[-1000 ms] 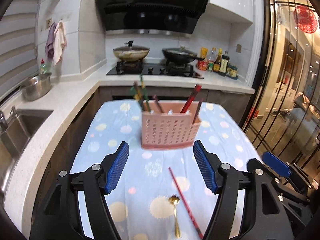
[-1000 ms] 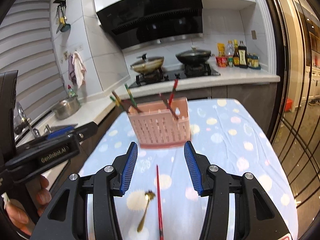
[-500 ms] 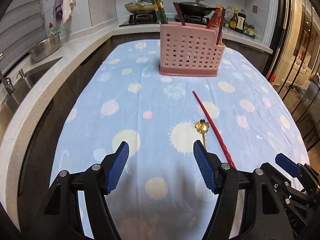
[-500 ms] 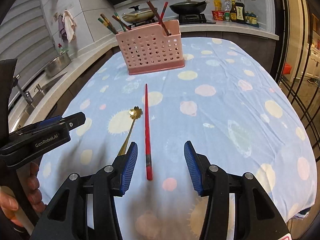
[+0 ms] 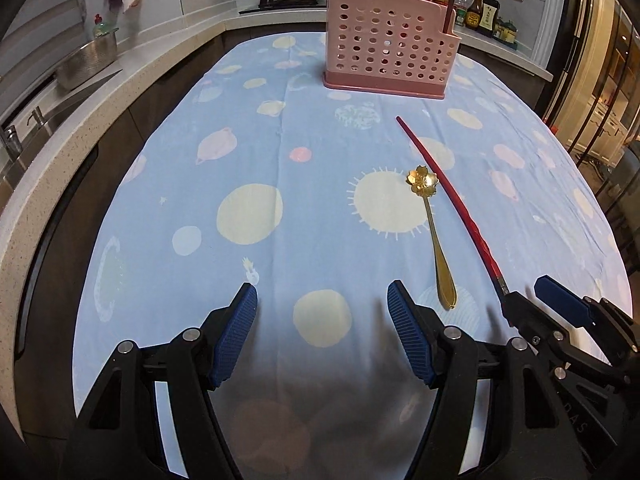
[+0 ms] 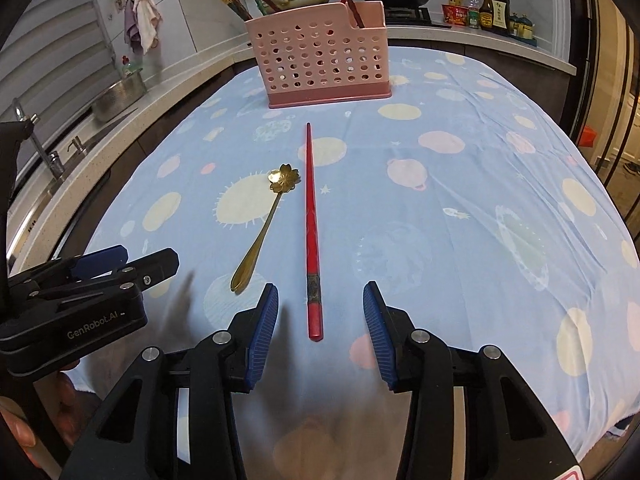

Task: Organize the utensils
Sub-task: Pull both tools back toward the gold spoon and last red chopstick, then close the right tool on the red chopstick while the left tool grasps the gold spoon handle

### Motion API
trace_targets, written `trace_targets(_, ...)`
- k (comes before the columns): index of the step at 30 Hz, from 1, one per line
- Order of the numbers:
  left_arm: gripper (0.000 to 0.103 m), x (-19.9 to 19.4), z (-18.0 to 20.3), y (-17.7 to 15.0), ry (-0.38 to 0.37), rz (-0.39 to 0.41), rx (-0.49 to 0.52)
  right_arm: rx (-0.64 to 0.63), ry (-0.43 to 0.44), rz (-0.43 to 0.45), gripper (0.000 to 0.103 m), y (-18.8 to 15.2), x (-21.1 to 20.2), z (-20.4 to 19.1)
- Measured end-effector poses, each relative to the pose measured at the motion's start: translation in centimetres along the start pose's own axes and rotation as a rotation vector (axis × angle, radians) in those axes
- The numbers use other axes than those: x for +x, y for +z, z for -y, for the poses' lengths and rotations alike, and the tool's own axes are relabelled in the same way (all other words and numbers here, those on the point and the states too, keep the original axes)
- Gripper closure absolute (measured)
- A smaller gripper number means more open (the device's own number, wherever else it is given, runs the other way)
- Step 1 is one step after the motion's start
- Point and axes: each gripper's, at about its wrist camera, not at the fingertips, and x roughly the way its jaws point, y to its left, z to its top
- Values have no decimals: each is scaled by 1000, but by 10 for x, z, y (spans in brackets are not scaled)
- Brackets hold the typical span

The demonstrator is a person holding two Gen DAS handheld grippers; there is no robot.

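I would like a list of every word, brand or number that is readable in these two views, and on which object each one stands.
"GenRobot.AI" – white print on the side of the left tongs, in the right wrist view.
"DAS" – faint raised letters, partly cut off, on the body of the right tongs, in the left wrist view.
Labels on the sauce bottles by the stove: too small to read.
Pink utensil basket: no text.
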Motion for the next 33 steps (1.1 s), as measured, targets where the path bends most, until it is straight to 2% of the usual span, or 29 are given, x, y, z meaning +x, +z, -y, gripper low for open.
trace_targets(3, 30, 2, 0, -1, -1, -7, -5, 1, 1, -10, 68, 1, 5, -1)
trace_targets(12, 29, 8, 0, -1, -5, -20, -1, -5, -4, -15, 74, 2, 13, -1)
trace_targets(17, 25, 9, 4, -1, -11, -22, 7, -5, -19, -15, 95, 2, 16, 3)
trace_targets(25, 25, 8, 12, -1, -54, -27, 11, 54, -30, -4, 96, -1, 10, 23)
trace_targets(33, 25, 16, 38, 4, -107, -32, 46, 88, -36, -4, 96, -10, 0, 36)
